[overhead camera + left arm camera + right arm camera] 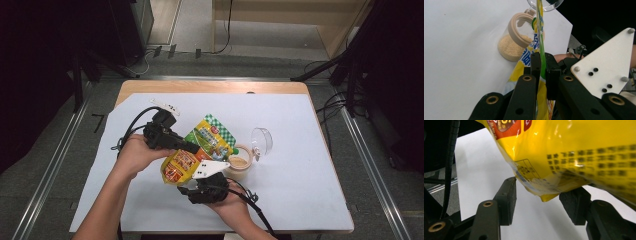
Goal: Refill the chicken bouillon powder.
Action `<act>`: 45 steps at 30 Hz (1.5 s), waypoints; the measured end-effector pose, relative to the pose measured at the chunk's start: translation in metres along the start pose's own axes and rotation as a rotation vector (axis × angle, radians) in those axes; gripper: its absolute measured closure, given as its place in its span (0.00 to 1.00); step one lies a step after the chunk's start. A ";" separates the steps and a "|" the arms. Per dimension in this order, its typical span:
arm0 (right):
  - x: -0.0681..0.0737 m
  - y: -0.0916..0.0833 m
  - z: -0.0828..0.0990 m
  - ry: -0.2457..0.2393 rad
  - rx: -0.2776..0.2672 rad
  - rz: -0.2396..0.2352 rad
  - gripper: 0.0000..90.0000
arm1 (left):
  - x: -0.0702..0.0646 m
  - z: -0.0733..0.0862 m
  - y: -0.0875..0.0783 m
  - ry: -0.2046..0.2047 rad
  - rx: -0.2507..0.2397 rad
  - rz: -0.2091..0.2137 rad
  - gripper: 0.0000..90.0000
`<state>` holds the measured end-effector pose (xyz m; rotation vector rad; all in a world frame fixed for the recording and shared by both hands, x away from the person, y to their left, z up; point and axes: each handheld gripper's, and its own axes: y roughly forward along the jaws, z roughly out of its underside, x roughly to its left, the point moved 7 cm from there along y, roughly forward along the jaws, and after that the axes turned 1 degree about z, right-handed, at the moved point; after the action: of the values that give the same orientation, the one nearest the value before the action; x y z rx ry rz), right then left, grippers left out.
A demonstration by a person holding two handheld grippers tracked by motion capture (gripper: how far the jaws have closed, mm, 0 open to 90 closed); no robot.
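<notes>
Yellow snack pouch [197,150]: your L gripper [541,63] clamps its edge; R gripper [537,195] fingers apart around its bottom corner.

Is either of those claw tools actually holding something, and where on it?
Yes. The left gripper has its jaws clamped on the thin edge of the yellow snack bag. The right gripper has open jaws around the bag's bottom corner, not pressing it.

Your yellow plastic snack pouch [574,152] runs off the top and right edges of the right gripper view, its black print blurred beyond reading. In the left gripper view it hides part of the round beige-rimmed jar [516,37].
</notes>
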<state>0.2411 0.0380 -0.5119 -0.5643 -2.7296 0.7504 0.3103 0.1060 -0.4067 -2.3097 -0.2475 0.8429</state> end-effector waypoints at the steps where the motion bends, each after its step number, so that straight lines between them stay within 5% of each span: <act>1: 0.000 0.000 0.000 0.006 -0.002 -0.003 0.54 | 0.000 0.000 -0.002 0.003 -0.004 0.003 0.99; 15: -0.006 -0.009 -0.007 0.013 -0.049 0.016 0.51 | 0.006 0.001 -0.013 0.004 -0.052 0.004 0.99; 21: -0.013 -0.015 -0.010 -0.005 -0.068 0.060 0.51 | 0.009 0.003 -0.018 0.005 -0.066 0.003 0.99; 35: -0.014 -0.025 -0.018 0.003 -0.089 0.053 0.51 | 0.019 -0.001 -0.043 -0.004 -0.202 0.000 0.99; 45: -0.014 -0.028 -0.015 0.020 -0.054 0.021 0.51 | 0.045 -0.002 -0.059 -0.083 -0.291 -0.042 0.99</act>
<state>0.2506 0.0160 -0.4865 -0.6098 -2.7363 0.6743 0.3492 0.1676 -0.3908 -2.5293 -0.4821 0.9342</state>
